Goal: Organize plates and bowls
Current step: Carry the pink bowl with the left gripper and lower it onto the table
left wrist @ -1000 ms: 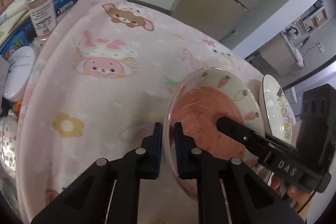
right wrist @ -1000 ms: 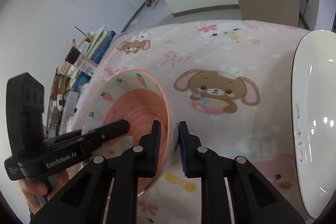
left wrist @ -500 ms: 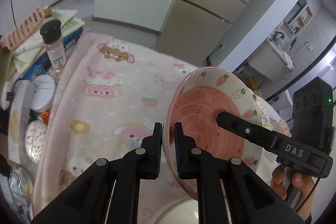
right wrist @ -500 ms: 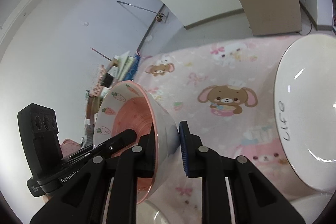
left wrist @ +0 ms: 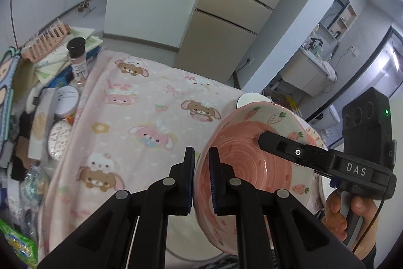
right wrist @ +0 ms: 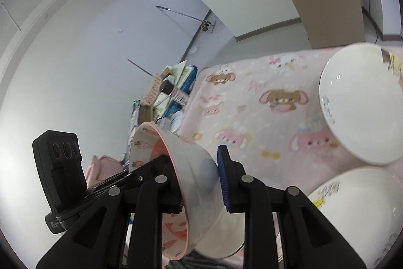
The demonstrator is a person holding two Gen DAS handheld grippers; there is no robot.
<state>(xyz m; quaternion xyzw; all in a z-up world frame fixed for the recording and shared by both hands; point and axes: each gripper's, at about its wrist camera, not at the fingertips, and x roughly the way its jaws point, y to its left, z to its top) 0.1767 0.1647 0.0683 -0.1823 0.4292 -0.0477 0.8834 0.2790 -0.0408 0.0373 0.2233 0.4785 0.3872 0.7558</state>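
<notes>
Over the pink cartoon-animal blanket (left wrist: 151, 102), my strawberry bowl (left wrist: 252, 160) hangs tilted in the air. My left gripper (left wrist: 202, 180) pinches its near rim; my right gripper (right wrist: 199, 183) clamps the opposite wall. A white plate (right wrist: 357, 105) lies beyond, on the blanket.

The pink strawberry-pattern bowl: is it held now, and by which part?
Yes. The pink ceramic bowl with strawberries is held by its rim on two opposite sides: the left gripper and the right gripper each clamp the wall.
</notes>
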